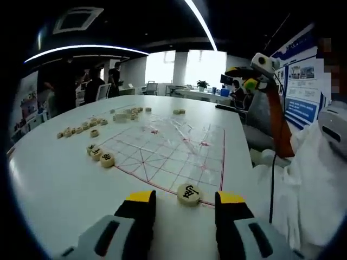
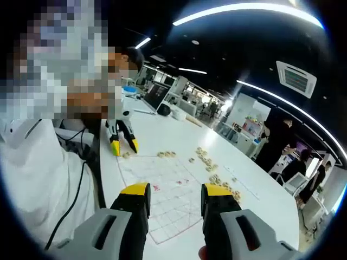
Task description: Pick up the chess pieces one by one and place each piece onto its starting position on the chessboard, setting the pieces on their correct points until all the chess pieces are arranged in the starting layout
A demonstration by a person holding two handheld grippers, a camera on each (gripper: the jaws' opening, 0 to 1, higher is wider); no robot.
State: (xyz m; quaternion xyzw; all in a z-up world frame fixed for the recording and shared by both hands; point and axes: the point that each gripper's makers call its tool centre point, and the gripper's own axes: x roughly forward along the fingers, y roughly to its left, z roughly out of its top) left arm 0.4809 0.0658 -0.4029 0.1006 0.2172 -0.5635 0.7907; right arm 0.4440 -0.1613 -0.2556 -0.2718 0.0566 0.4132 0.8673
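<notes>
Your left gripper [image 1: 185,199] holds its two yellow-tipped fingers [image 1: 142,198] spread apart, pinching nothing. One round chess piece [image 1: 188,193] lies flat between the fingertips, on the red near border of the chessboard [image 1: 173,149]. Beyond the left fingertip, three pieces [image 1: 99,154] sit in a short row just off the board's edge. Farther still, a loose line of pieces [image 1: 80,128] and a denser cluster [image 1: 128,113] rest on the white table [image 1: 49,179]; their exact count cannot be read.

Your right gripper [image 2: 176,190] likewise has its fingers spread, with nothing between them, hovering above the board. Past it, your left gripper [image 2: 122,145] points down at the table. A person's white sleeve [image 2: 38,179] lies left of the fingers.
</notes>
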